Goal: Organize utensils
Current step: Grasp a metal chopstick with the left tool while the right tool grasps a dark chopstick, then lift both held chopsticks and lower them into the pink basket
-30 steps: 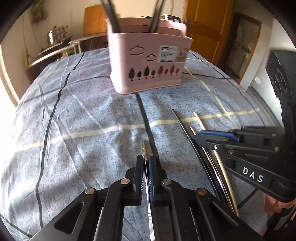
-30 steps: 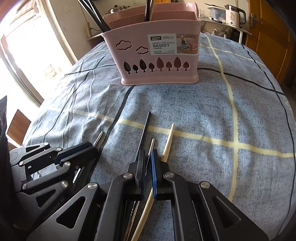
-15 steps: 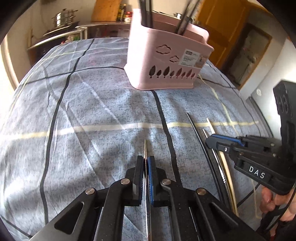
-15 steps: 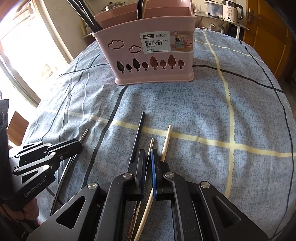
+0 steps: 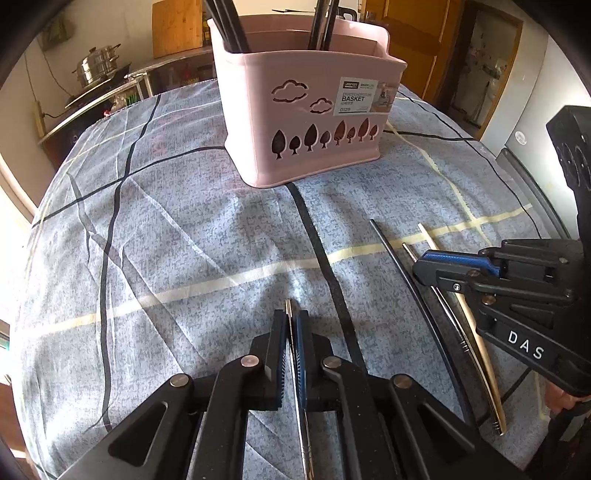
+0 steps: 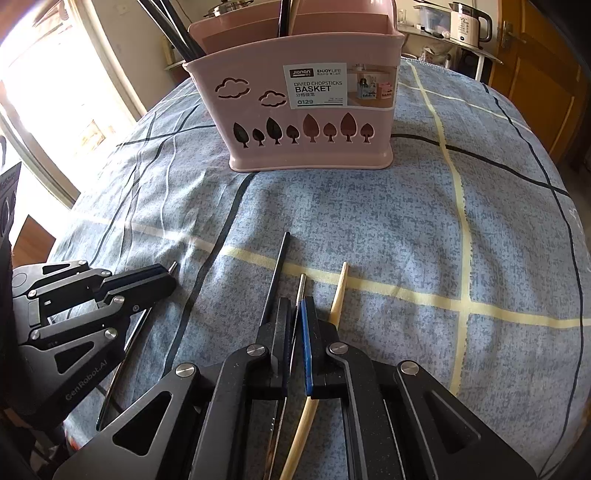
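Jaws clamped: left gripper [image 5: 291, 325] on a slim metal chopstick [image 5: 301, 402], right gripper [image 6: 295, 314] on another [image 6: 300, 291]. Upper centre, pink basket [image 6: 314, 122] holds dark utensils [image 6: 173, 29].

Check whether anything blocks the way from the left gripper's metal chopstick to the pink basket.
Nothing visible does. The left gripper is shut on the metal chopstick, and only bare tablecloth lies between it and the pink basket. The other chopsticks and the right gripper sit off to the right.

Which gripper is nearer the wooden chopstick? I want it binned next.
Right gripper: the wooden chopstick lies right beside its fingers. Left gripper sits farther left.
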